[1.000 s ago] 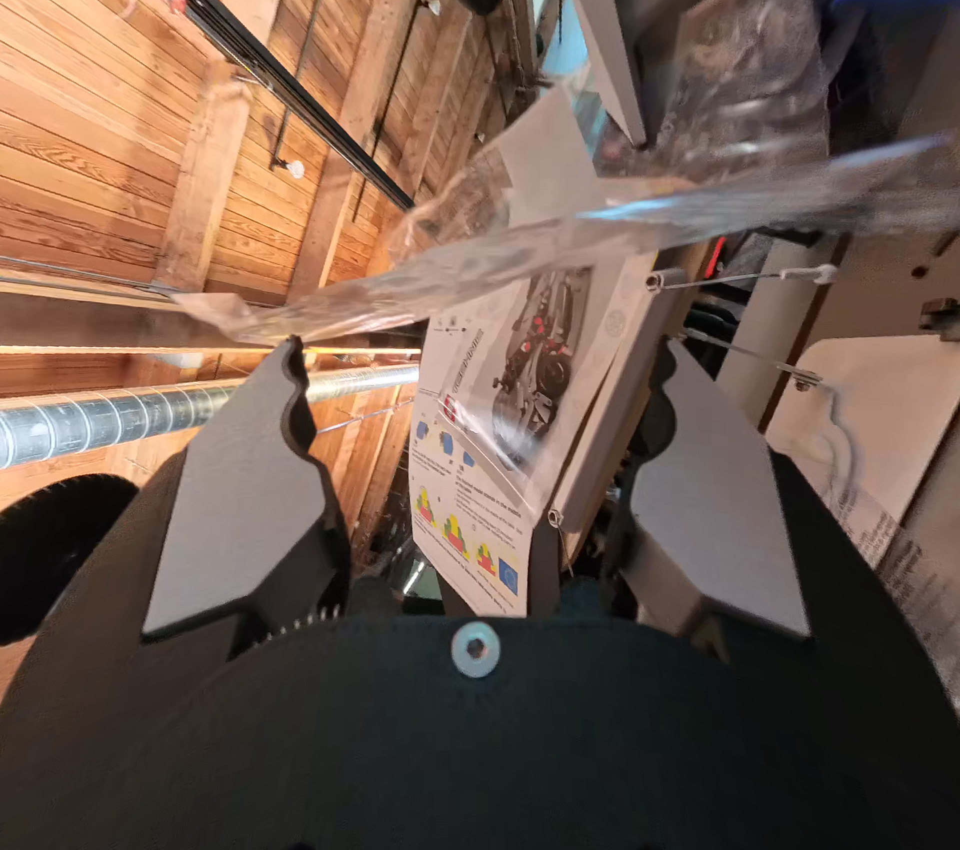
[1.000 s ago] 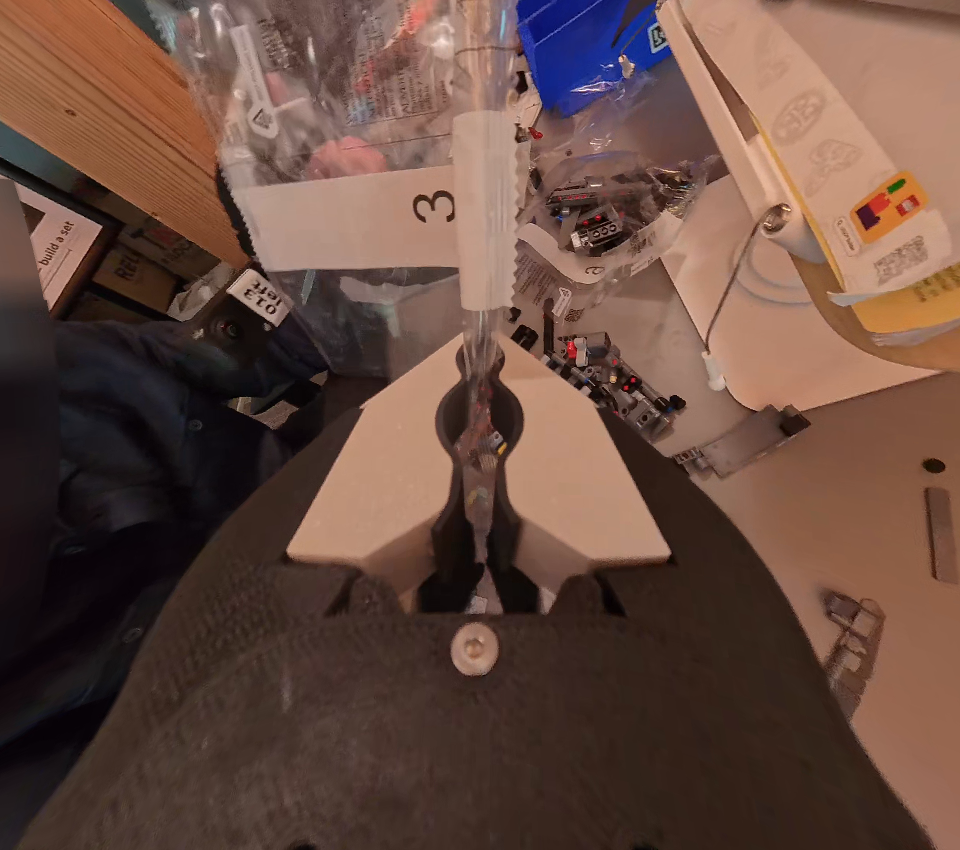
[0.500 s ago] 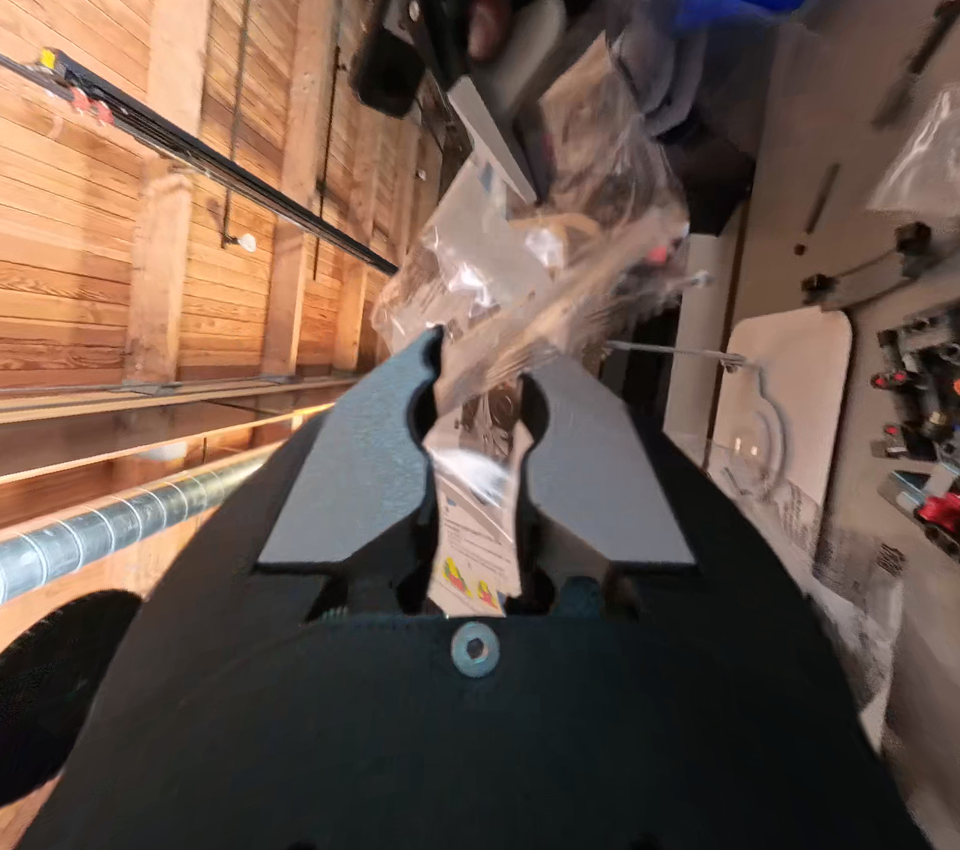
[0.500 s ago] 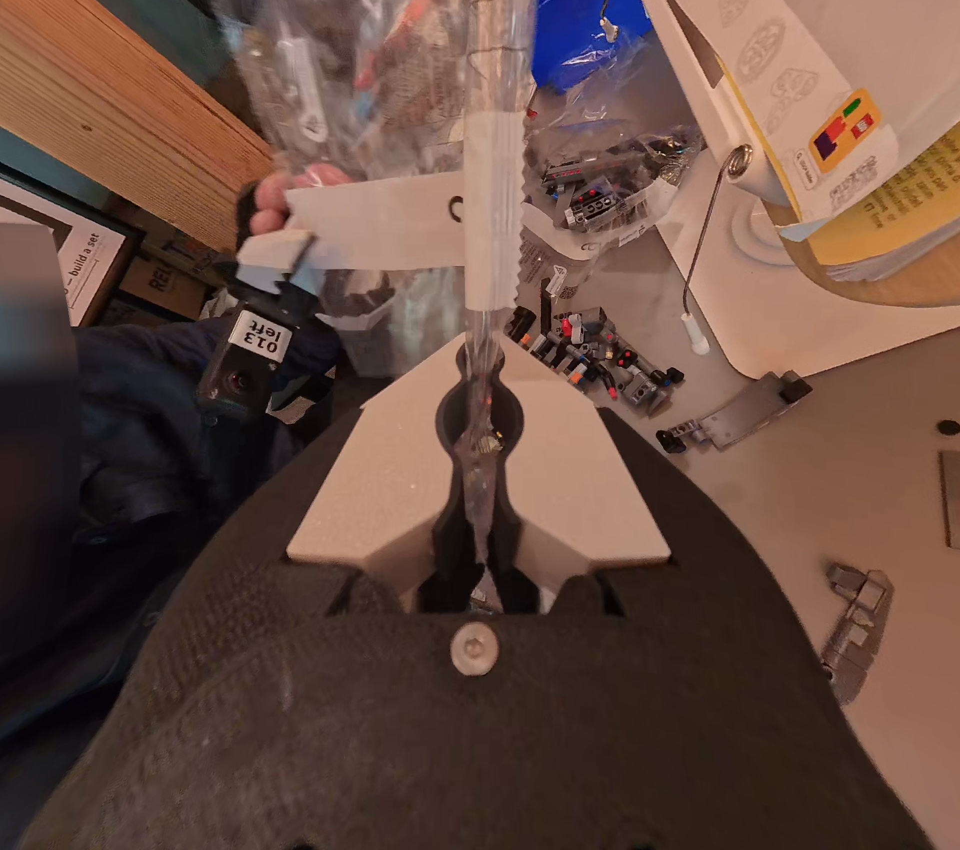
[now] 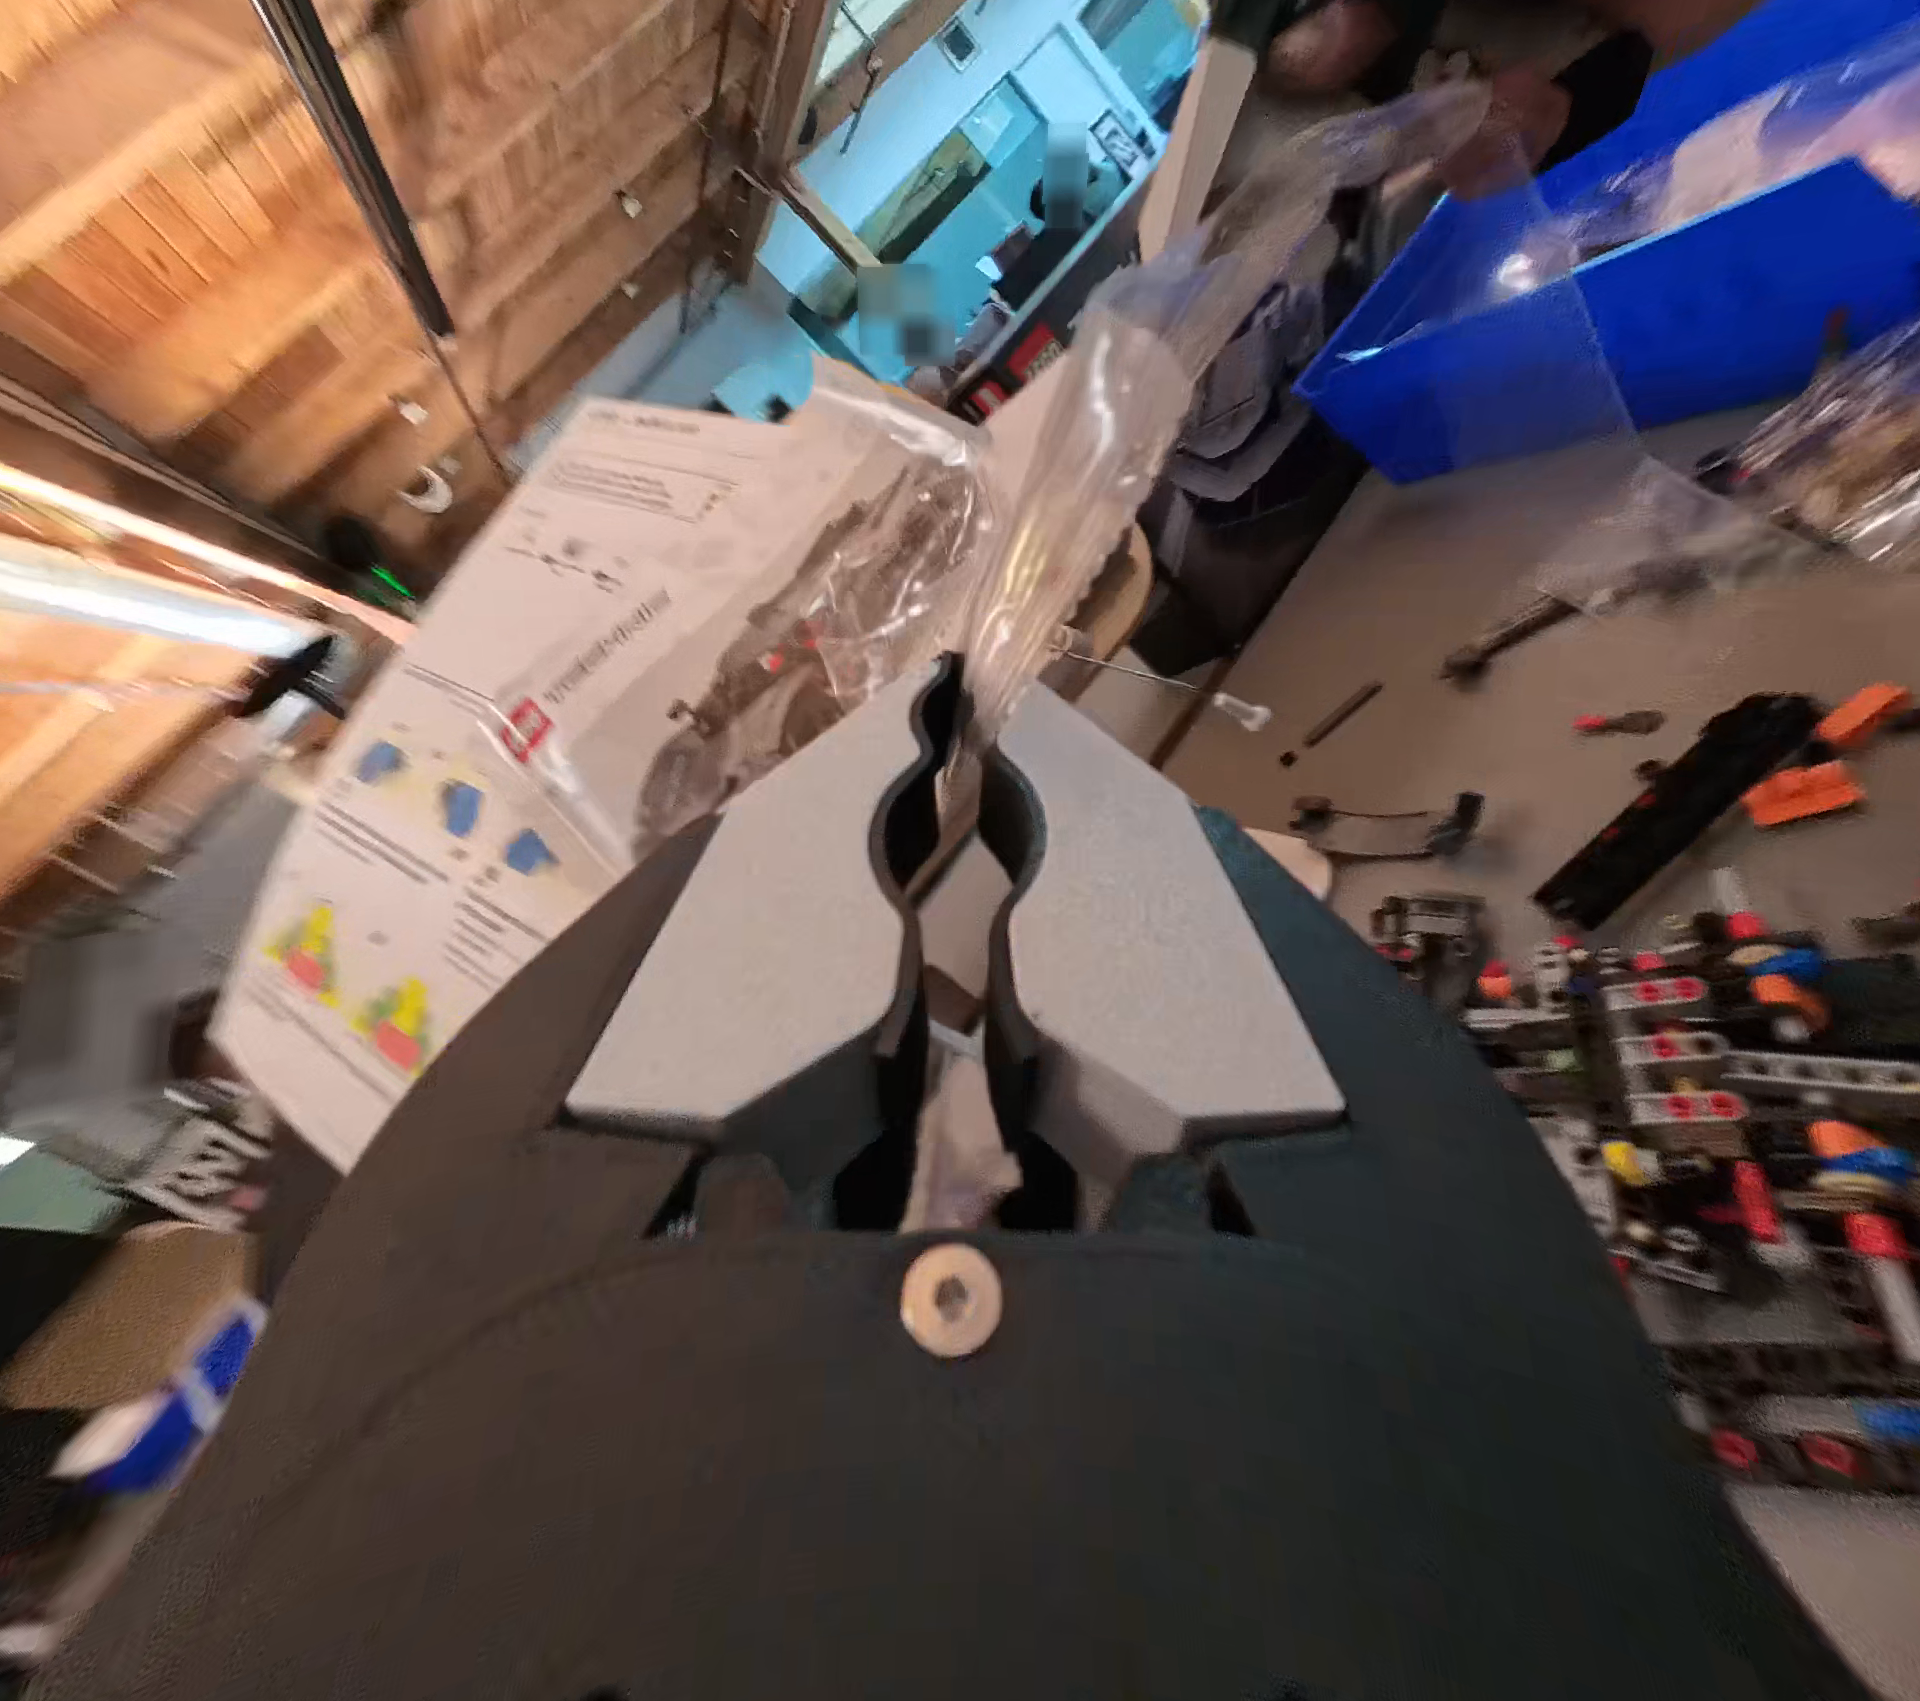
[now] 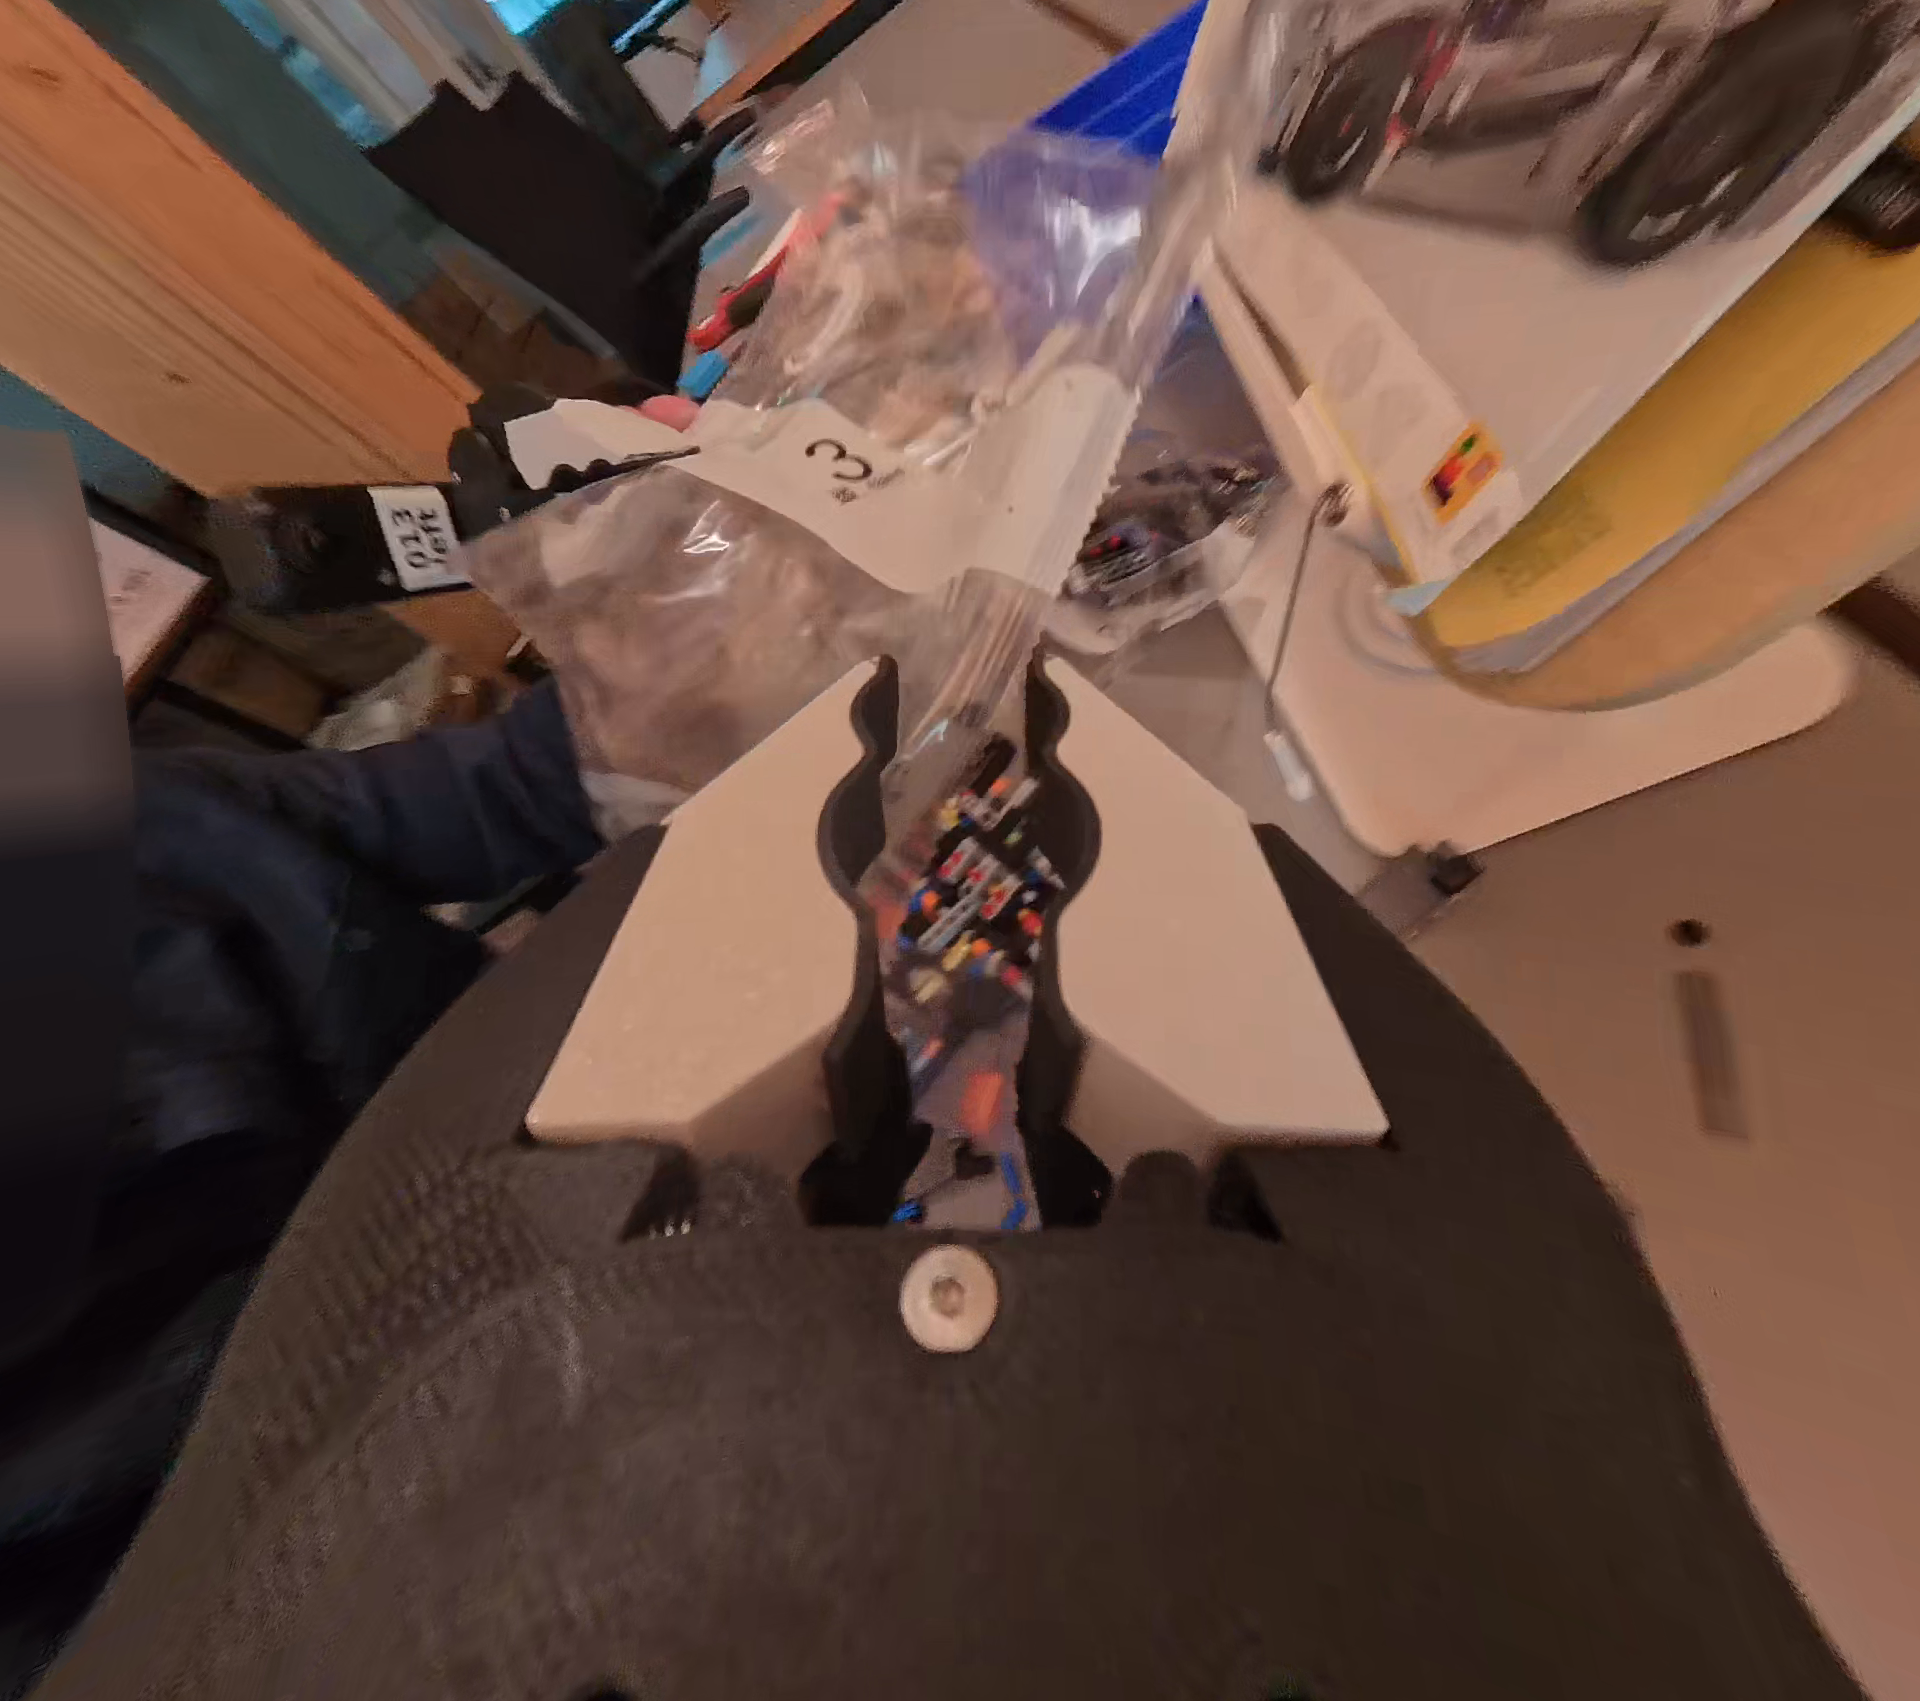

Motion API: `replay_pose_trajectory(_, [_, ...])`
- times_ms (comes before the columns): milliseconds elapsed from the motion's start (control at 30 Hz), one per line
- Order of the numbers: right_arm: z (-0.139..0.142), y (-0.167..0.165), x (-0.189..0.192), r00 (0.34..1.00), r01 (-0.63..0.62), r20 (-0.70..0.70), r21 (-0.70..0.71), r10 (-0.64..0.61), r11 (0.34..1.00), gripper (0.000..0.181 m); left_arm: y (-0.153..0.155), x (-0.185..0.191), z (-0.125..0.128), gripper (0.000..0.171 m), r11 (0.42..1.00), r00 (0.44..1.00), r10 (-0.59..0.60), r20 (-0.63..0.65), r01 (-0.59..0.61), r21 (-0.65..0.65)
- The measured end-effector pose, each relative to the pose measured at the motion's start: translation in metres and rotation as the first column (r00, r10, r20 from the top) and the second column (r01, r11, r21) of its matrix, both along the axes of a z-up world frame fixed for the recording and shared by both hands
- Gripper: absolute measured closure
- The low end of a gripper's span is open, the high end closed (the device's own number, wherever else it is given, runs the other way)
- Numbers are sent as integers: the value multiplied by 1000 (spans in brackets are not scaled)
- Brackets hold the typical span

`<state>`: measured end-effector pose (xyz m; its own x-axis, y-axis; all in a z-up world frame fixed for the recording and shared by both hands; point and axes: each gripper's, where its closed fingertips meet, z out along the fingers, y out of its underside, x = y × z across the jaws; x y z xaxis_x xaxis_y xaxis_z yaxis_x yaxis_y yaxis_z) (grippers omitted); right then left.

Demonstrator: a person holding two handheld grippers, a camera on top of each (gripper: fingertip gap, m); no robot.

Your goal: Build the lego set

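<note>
The clear plastic parts bag [image 6: 831, 529], with a white band across it, hangs in the air above the grey table [image 6: 1662, 1080], stretched between 2 grippers. The left gripper [image 5: 961, 716] has its fingers pressed together on a thin fold of the bag's film, right at the tips. The right gripper [image 6: 961, 695] looks from its own view to have its fingers slightly apart, the bag's crimped edge running down the narrow gap between them; whether the pads truly pinch the film I cannot tell. Behind the bag stands the instruction booklet [image 5: 582, 664] on its holder, showing a picture of a dark car, and a blue bin [image 5: 1714, 301] sits farther back. Below lie loose lego pieces [image 5: 1714, 1080] and a second small bag of parts [image 6: 1153, 529] near the holder's base. The step in hand looks to be tearing this bag open so its pieces can join the build. The next move probably calls for both grips to hold firm on the film and pull apart, kept low over the table so that parts spill onto it and not off the edge.
</note>
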<state>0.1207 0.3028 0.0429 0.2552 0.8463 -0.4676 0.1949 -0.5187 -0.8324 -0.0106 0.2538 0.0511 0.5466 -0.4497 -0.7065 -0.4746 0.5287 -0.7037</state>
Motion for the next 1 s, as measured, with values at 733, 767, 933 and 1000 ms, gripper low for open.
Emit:
replay_pose_trajectory(733, [20,-88,-93,910,-242,415,530,0,813,158,12,2,-34,171,903,991,-88,98,121,-411])
replay_pose_trajectory(767, [17,-83,-96,907,-229,421,525,-17,820,160,10,4,-34,171,904,991,-92,93,122,-409])
replay_pose_trajectory(933, [3,-81,-107,892,-252,453,493,2,833,157,8,7,-38,171,906,994,-89,56,104,-410])
replay_pose_trajectory(1000, [1,-78,-106,886,-240,464,502,-24,831,160,7,8,-37,171,906,994,-97,54,111,-409])
